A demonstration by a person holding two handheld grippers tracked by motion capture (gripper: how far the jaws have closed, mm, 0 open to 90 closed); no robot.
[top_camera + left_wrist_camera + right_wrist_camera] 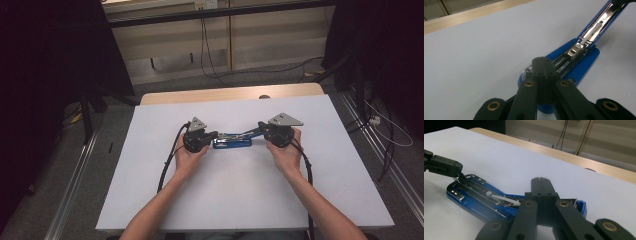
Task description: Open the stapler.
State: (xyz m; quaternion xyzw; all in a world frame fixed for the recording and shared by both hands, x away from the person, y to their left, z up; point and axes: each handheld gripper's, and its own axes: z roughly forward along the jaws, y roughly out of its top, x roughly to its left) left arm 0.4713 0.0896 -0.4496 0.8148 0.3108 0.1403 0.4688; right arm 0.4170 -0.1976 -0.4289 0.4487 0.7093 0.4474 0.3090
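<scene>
Jaws of the left gripper are pressed together, tips resting on the front end of the blue stapler; whether they pinch a metal part there or merely press on it cannot be told. Jaws of the right gripper are likewise closed, above the stapler's hinge end, and appear to hold up the raised top arm, though the contact itself is hidden.

Stapler lies mid-table, nearer the far edge than the near one, between the two hands, base flat on the white table, top arm swung open, magazine channel exposed.

Assessment: rigid metal-and-plastic body, moderately light, likely to slide on the smooth surface. Chrome parts are slippery; hinge is sprung and may snap shut. Best hold: plastic base edges or the top arm's sides.
</scene>
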